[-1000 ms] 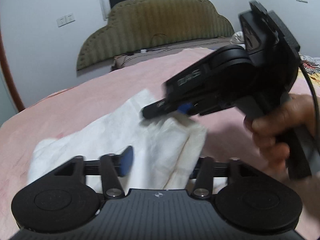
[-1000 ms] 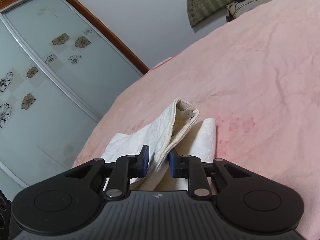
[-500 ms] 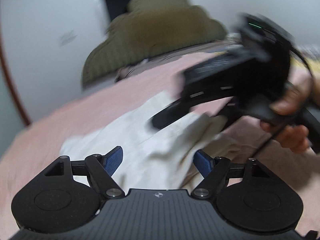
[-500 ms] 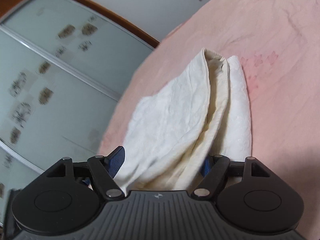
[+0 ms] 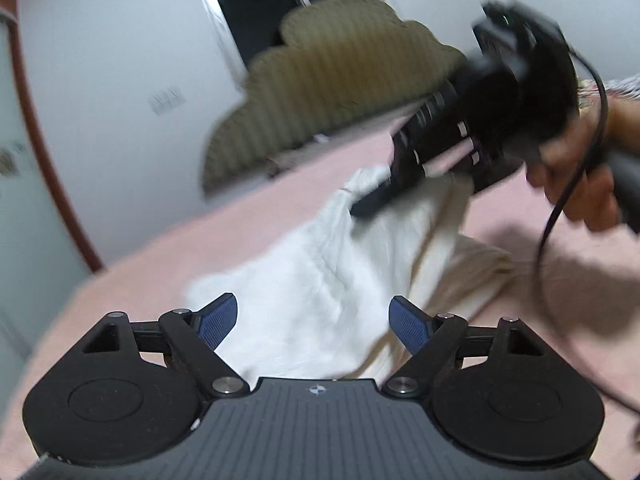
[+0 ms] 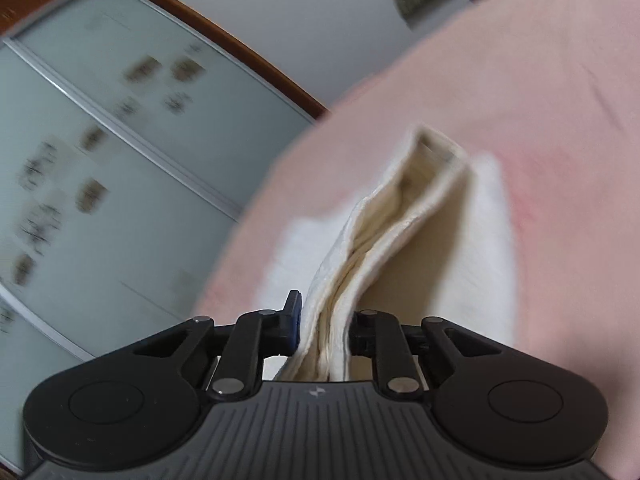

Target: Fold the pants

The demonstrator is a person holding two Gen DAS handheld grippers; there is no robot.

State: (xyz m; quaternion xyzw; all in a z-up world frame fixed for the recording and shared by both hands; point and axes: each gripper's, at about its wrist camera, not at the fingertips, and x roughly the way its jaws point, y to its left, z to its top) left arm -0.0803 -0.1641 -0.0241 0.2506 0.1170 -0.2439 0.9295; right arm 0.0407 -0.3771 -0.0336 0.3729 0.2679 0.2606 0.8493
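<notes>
The pants (image 6: 360,272), white and cream, are pinched in the right gripper (image 6: 324,328): its two fingers are clenched on a bunched stack of layered fabric edges that runs forward from between the blue pads (image 6: 295,320). In the left wrist view the right gripper (image 5: 384,196) sits raised over the bed, a hand (image 5: 580,184) around its handle and a black cable (image 5: 560,208) hanging from it, with the cloth draping down from its tips.

The left gripper (image 5: 312,320) stands released, its blue pads (image 5: 218,320) spread wide apart with the white cloth lying between and beyond them; whether the pads touch the fabric cannot be told.

The rest of the garment lies on the pink bedspread (image 5: 540,288), part of it flat beside the lifted fold. Behind are an olive scalloped headboard (image 5: 336,92), a white wall, and in the right wrist view frosted sliding wardrobe doors (image 6: 100,168) framed in brown wood. Both views are motion-blurred.
</notes>
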